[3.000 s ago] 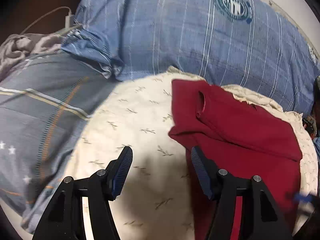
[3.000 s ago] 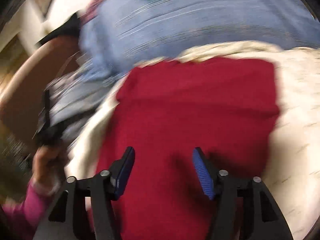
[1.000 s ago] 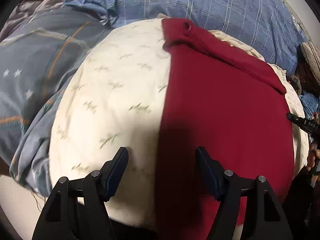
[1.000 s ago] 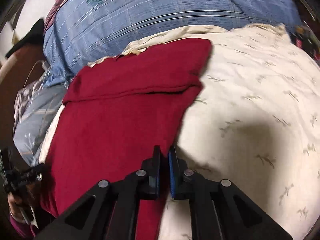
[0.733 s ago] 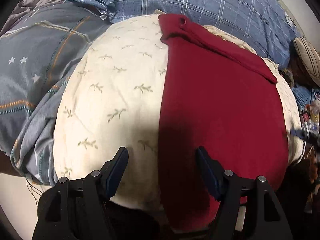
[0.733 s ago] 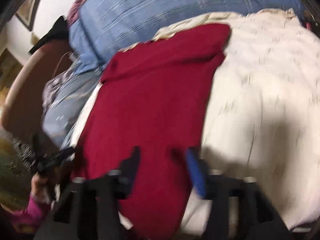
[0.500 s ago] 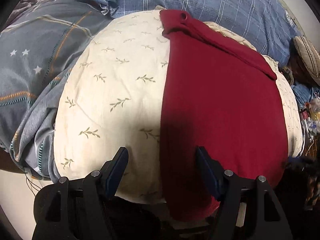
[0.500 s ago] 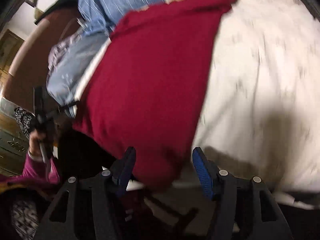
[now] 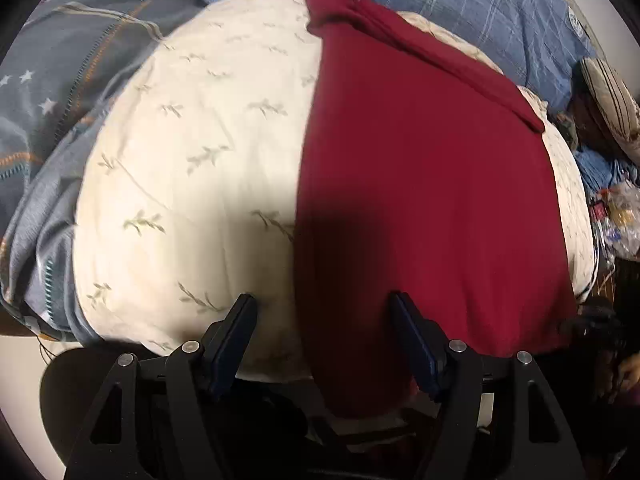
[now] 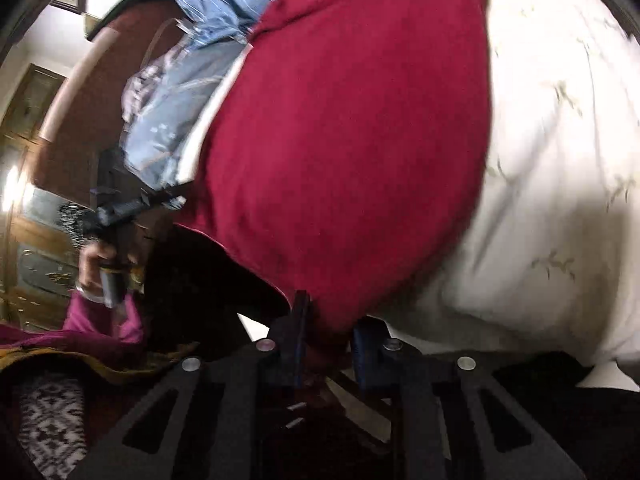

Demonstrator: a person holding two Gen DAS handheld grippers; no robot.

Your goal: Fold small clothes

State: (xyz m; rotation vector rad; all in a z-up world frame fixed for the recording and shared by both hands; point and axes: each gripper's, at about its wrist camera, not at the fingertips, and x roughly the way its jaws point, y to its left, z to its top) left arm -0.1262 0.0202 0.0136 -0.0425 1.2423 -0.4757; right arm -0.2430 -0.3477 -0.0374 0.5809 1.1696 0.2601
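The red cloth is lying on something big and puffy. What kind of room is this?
Probably a bedroom. The red cloth lies on a cream leaf-print pillow, with a blue checked pillow behind it and a grey starred bedcover beside it.

We see a cream cushion printed with small green sprigs [image 9: 192,168] filling the middle of the frame. A dark red knit garment [image 9: 420,184] lies spread across its right half, its lower edge hanging over the cushion's near rim at bottom centre.
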